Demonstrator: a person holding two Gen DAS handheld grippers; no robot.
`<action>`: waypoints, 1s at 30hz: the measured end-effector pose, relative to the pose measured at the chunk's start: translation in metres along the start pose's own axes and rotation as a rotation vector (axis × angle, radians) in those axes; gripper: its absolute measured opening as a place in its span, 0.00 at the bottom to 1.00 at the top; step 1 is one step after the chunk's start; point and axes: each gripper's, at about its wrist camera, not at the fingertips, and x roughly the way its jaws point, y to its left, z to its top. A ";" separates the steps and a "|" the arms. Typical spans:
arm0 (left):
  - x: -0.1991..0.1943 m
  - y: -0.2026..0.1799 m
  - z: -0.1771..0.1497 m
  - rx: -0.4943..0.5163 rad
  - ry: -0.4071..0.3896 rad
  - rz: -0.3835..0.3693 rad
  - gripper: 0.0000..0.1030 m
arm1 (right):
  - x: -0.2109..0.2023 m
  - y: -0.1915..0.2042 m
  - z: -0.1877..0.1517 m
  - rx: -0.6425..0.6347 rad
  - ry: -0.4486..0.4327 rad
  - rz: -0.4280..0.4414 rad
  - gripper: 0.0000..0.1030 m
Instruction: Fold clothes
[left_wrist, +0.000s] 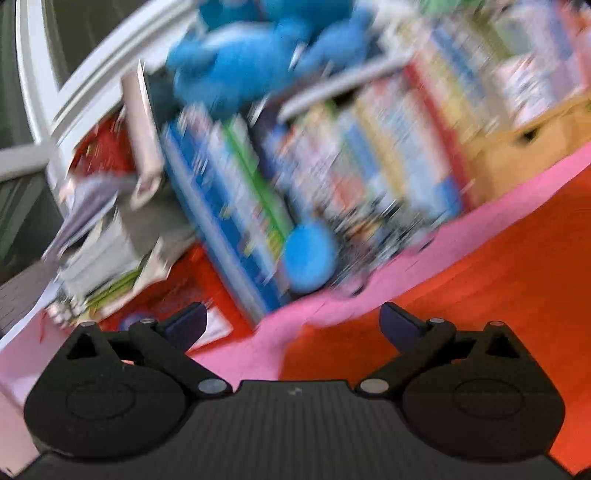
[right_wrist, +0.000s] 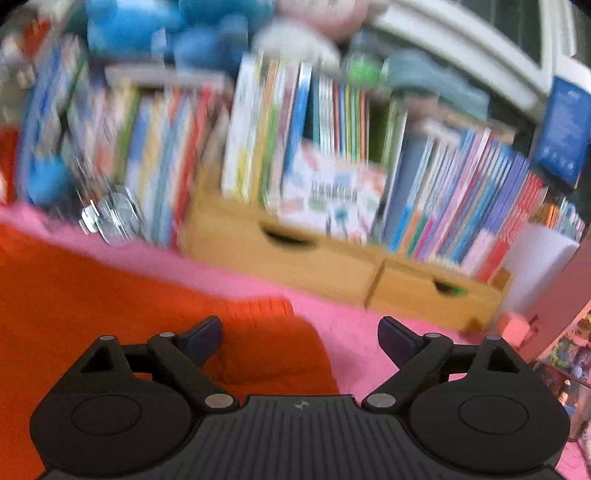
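A pink cloth covers the surface at the bottom of both views, and on it lies an orange-red garment, spread flat. In the right wrist view the garment fills the lower left part, and one corner of it with a ribbed edge reaches between the fingers of the right gripper. In the left wrist view the same garment fills the lower right part, and a strip of the pink cloth runs along its far side.

Behind the cloth stands a long row of colourful books, upright or a little tilted, on a light wooden box with two drawers. Blue soft toys sit on top of the books at the left. A white frame curves behind them. Both views are blurred, so the titles cannot be read.

The right gripper has its jaws wide apart and holds nothing; the garment corner is below the gap. The left gripper is also spread wide and empty, above the edge where garment and pink cloth meet.
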 end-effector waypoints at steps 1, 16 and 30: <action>-0.013 -0.004 0.006 -0.010 -0.025 -0.034 1.00 | -0.010 0.000 0.003 0.012 -0.031 0.049 0.89; 0.008 -0.041 -0.011 0.040 0.081 -0.032 1.00 | -0.019 0.081 -0.021 -0.190 0.030 0.178 0.89; 0.022 0.000 -0.044 -0.090 0.151 0.012 1.00 | -0.021 0.015 -0.042 -0.146 0.085 0.010 0.91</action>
